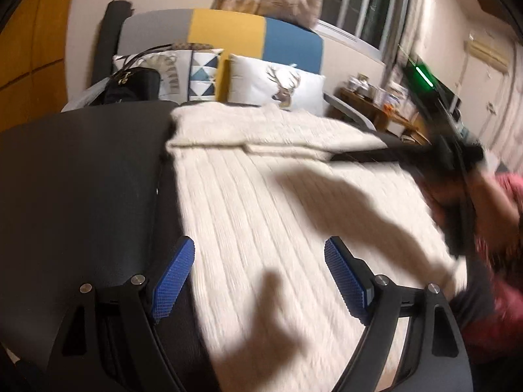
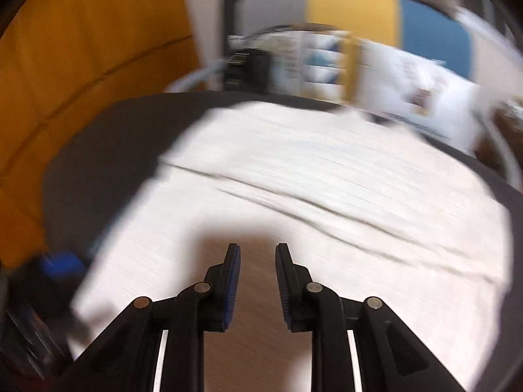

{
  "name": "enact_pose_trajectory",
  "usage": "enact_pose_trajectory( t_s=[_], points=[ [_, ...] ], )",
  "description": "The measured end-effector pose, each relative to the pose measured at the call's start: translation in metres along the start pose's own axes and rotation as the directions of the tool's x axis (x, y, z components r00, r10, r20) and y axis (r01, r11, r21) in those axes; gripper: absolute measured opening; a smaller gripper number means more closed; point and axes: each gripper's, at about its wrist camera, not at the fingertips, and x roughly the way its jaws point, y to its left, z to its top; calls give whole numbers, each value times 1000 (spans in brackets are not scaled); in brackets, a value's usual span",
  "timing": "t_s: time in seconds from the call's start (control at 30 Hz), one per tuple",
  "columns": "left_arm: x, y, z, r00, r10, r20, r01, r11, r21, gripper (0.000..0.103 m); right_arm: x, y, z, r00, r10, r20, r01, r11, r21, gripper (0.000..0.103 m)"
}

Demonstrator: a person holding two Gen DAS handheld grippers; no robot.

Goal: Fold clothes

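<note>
Left tongs [image 1: 260, 281] gape wide and empty above the white sweater [image 1: 278, 202]; right tongs [image 2: 257, 285], slightly parted, hold nothing over it.

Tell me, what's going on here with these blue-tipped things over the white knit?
A person is folding a cream knit sweater spread on a dark surface, using handheld tongs. The left tongs hang wide open above the sweater's lower part, holding nothing. The right tongs are partly open over it too, also empty. The far end already looks folded over. Both views are motion-blurred.
</note>
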Motion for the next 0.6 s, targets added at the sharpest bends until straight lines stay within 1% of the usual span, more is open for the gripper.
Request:
enact_pose_trajectory(
  t_s=[0.03,0.1,0.2,0.27,0.3,0.33,0.4,0.43,0.47,0.5,0.53,0.6],
  points=[
    [9,0,5,1000,4,-25,-4,1000,-7,84,-7,-16,-9,999,-53,-10,53,999,14,21],
    [28,-1,13,997,13,-75,-15,1000,-18,84,-15,-41,-22,995,-96,-22,96,995,41,22],
    [50,-3,10,986,77,-151,-79,997,-8,84,-23,-67,-48,986,-155,-65,160,985,71,22],
    [52,-3,8,983,105,-149,-103,994,22,84,-23,-81,-70,976,-184,-115,194,977,87,22],
    [53,-6,5,981,124,-151,-118,992,51,84,-28,-83,-80,977,-173,-122,185,978,95,23],
    [52,-10,1,976,145,-160,-132,987,91,84,-33,-84,-89,983,-161,-89,171,979,110,24],
    [47,-15,-5,975,152,-162,-133,984,123,84,-43,-87,-105,990,-138,-22,140,980,139,25],
    [44,-17,-8,974,155,-164,-133,981,139,84,-46,-86,-111,992,-130,-7,129,979,154,25],
    [41,-19,-11,973,159,-165,-133,979,155,84,-50,-87,-115,995,-105,1,103,980,173,26],
    [39,-21,-12,973,158,-170,-132,978,159,84,-54,-89,-119,997,-80,10,76,979,191,26],
    [36,-21,-8,973,146,-178,-123,983,133,84,-58,-90,-122,998,-55,19,49,977,208,26],
    [30,-22,8,982,110,-152,-99,992,81,84,-64,-95,-125,999,9,33,-17,968,250,26]
  ],
)
